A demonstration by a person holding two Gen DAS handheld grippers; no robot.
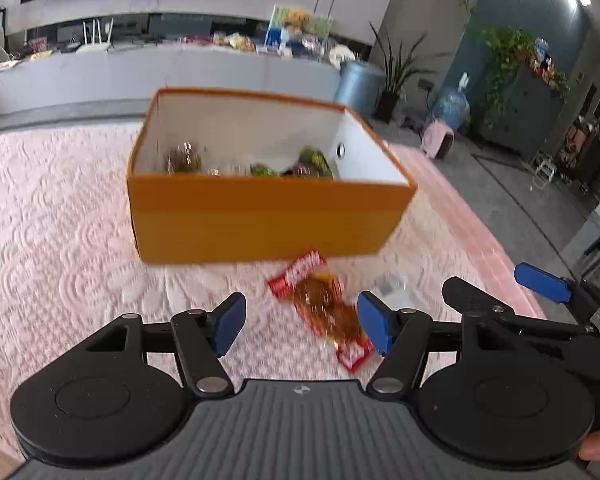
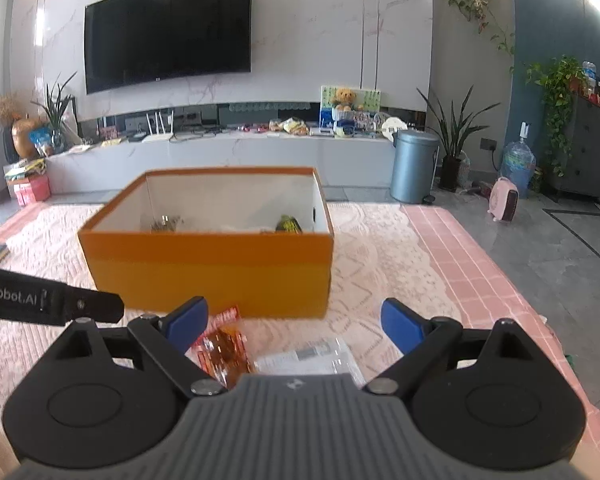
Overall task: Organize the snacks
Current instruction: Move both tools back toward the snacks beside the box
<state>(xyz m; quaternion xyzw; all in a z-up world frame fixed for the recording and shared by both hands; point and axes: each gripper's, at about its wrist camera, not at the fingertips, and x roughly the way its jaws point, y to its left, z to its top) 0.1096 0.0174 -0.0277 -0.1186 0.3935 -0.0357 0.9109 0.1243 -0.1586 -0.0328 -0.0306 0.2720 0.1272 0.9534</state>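
Both my jaws gape empty: left gripper (image 1: pixel 302 326), right gripper (image 2: pixel 296 326). Orange box (image 1: pixel 260 224) sits far on the quilt, open-topped to take snacks. Red snack packet (image 1: pixel 320 304) and clear packet (image 2: pixel 312 356) lie near, uncollected.

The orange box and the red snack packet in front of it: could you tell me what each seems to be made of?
Orange box: likely cardboard, matte; flat stiff walls, plain white inside, a punched hole in one end. Red snack packet: seemingly thin glossy plastic film, partly see-through, brownish contents showing, printed red ends; motion blur leaves its finer texture unclear.
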